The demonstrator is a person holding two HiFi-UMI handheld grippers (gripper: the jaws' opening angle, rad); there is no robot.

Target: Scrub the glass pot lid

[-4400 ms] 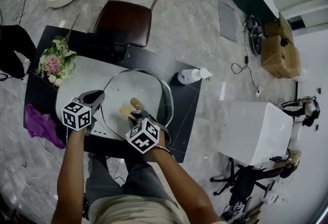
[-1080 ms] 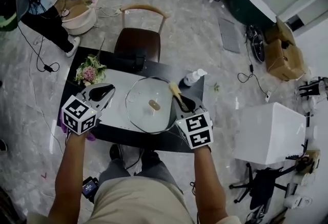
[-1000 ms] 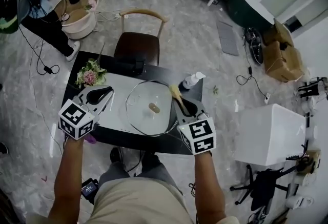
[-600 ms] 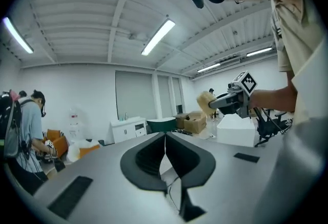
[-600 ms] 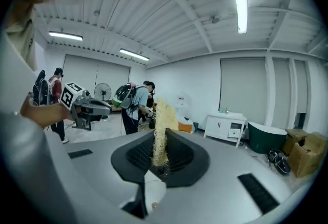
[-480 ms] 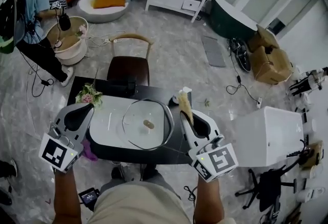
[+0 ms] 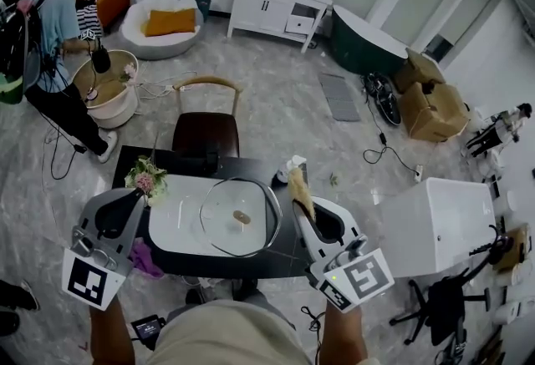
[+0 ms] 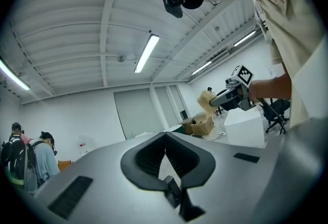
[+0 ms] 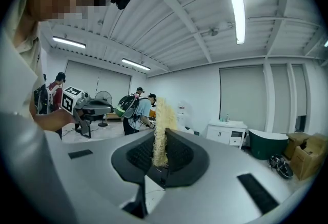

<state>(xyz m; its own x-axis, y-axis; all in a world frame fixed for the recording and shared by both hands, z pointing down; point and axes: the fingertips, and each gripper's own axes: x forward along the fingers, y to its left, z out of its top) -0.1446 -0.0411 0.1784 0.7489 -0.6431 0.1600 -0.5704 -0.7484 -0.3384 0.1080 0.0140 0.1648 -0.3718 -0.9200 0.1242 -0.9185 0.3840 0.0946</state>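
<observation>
The round glass pot lid (image 7: 241,217) lies flat, knob up, on a white board (image 7: 171,217) on the black table (image 7: 284,242). Both grippers are held high above the table, one on each side of the lid and touching nothing on it. My left gripper (image 7: 136,191) (image 8: 165,136) is shut, its tips meeting with nothing between them. My right gripper (image 7: 298,203) (image 9: 161,133) is shut on a tan fibrous scrubber (image 7: 299,185) (image 9: 161,130), which sticks out past the jaws. The left gripper view shows the right gripper (image 8: 230,96) raised with the scrubber (image 8: 207,101).
A bunch of flowers (image 7: 144,177) and a purple cloth (image 7: 147,258) lie at the table's left, a spray bottle (image 7: 292,164) at its far right corner. A brown chair (image 7: 205,128) stands behind the table, a white box (image 7: 435,225) to the right. People (image 7: 58,38) stand far left.
Both grippers have risen off the table and spread apart. The right one carried the scrubber up off the lid. The left jaws have come together. The camera now looks from higher up.
</observation>
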